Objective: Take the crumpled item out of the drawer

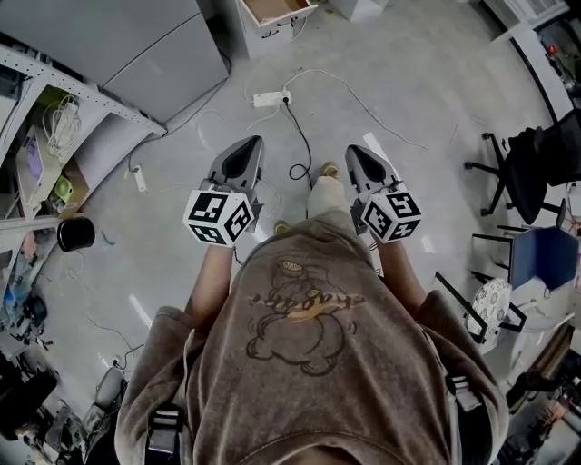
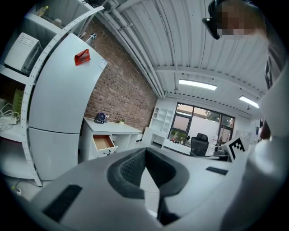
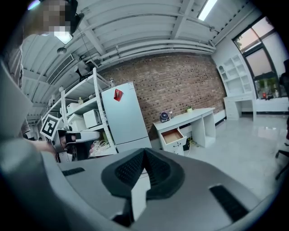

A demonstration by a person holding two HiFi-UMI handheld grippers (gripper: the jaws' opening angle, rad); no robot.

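The open drawer of a white desk lies far ahead across the floor, and its wooden inside shows. The same drawer is small and distant in the left gripper view, and the drawer also shows in the right gripper view. No crumpled item can be made out in it from here. My left gripper and right gripper are held side by side at waist height, pointing toward the desk. The left gripper has its jaws together with nothing between them. The right gripper looks the same, shut and empty.
A grey fridge stands left of the desk, beside metal shelving. A power strip and cables lie on the floor between me and the drawer. Office chairs stand at the right.
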